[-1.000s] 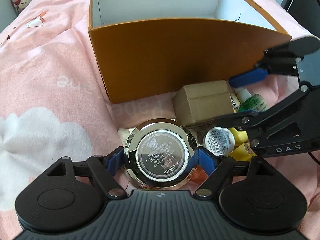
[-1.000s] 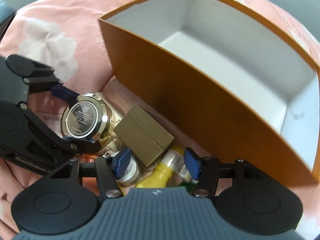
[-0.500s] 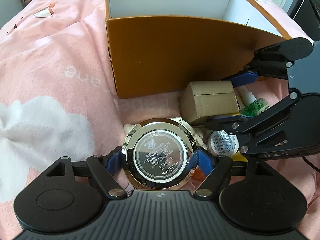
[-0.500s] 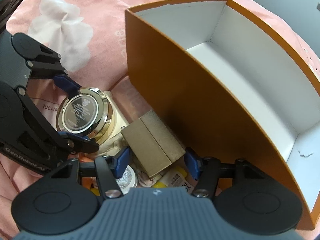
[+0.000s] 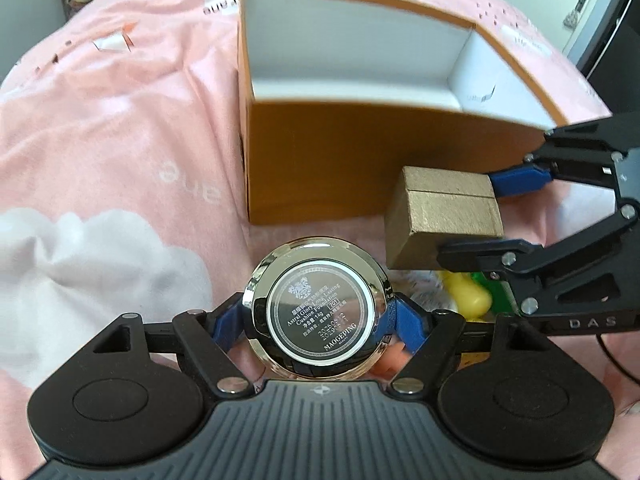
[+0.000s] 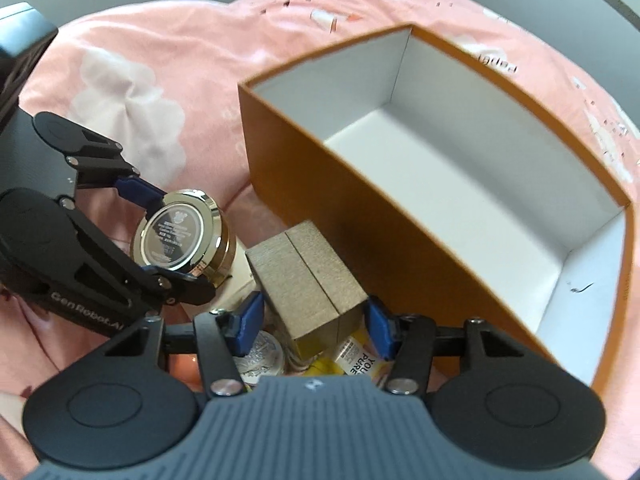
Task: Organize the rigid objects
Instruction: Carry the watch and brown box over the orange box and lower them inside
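Currently, on the bed [image 5: 100, 168], pink cover with white clouds:

Left gripper [image 5: 320, 320]: fingers clamped on the rim of a round cushion compact [image 5: 320, 312], chrome back and printed label toward the camera, pads on its two sides. The fingers have closed slightly on it.

Right gripper [image 6: 312, 320]: fingers set on either side of a small gold box [image 6: 308, 280], pads at its two flanks; they have just been closing on it, and the grip looks made though not deep.

Orange box [image 6: 332, 184]: open top, white inside, nothing in it, standing just beyond both sets of fingers.

Loose items beneath the right fingers: a yellow tube [image 6: 360, 360], a small foil-lidded pot [image 6: 260, 356], something green I can't identify.

Handling note: both pieces seem to be on their way to the orange box. Each should clear the near wall's top edge before travelling forward; the gold box sits closest to that wall. Keep the compact level, since only its rim is held.

Room: wide open floor inside the box. The two grippers are near one another, so enter apart, compact left, gold box right.
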Motion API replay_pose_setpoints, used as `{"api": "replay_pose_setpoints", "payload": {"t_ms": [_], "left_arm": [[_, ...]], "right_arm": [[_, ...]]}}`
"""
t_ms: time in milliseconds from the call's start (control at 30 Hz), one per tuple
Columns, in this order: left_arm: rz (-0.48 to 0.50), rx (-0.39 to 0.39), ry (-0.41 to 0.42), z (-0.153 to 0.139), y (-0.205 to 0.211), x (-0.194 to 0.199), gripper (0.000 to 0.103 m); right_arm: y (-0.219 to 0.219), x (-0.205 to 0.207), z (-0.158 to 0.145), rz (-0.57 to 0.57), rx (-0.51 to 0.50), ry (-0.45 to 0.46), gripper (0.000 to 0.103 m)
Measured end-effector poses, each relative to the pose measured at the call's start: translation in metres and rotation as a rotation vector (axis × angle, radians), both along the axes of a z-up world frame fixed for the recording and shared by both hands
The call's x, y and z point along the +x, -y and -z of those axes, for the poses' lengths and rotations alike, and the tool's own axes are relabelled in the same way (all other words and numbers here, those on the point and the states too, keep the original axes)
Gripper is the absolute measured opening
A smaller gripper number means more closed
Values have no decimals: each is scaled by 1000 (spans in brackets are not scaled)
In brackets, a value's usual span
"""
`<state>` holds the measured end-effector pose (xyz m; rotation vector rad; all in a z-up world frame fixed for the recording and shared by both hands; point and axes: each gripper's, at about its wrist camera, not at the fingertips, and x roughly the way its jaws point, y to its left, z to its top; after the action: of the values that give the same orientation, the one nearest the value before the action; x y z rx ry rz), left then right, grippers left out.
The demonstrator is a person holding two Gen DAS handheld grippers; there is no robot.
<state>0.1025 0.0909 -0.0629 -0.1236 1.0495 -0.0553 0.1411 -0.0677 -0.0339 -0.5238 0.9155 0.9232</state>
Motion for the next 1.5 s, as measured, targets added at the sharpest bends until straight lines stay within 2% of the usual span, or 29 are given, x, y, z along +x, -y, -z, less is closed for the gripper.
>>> {"api": "replay_pose_setpoints", "payload": {"t_ms": [200, 333, 467, 600, 767, 900, 967, 1133, 1300, 1500], "left_arm": [[19, 10, 92, -44, -3, -6, 89], [57, 55, 162, -74, -1, -3, 89], [109, 90, 222, -97, 7, 13, 89], [159, 113, 253, -107, 15, 43, 89], [229, 136, 180, -91, 29, 87, 89], [225, 87, 65, -72, 27, 119, 89], [224, 95, 8, -59, 29, 132, 89], [297, 213, -107, -27, 48, 149, 89], [297, 180, -248, -3, 50, 168, 89], [298, 213, -366, 18, 52, 180, 89]], "right_arm": [[17, -5, -36, 26, 70, 45, 55], [32, -1, -66, 67, 145, 67, 54], [47, 14, -98, 136, 232, 65, 54], [54, 40, -110, 227, 277, 67, 54], [56, 91, -86, 340, 288, -100, 53], [53, 113, -57, 398, 245, -183, 52], [53, 118, -44, 418, 226, -204, 51], [58, 130, -20, 453, 196, -256, 51], [58, 138, -5, 436, 157, -277, 51], [53, 146, 8, 410, 141, -321, 51]]}}
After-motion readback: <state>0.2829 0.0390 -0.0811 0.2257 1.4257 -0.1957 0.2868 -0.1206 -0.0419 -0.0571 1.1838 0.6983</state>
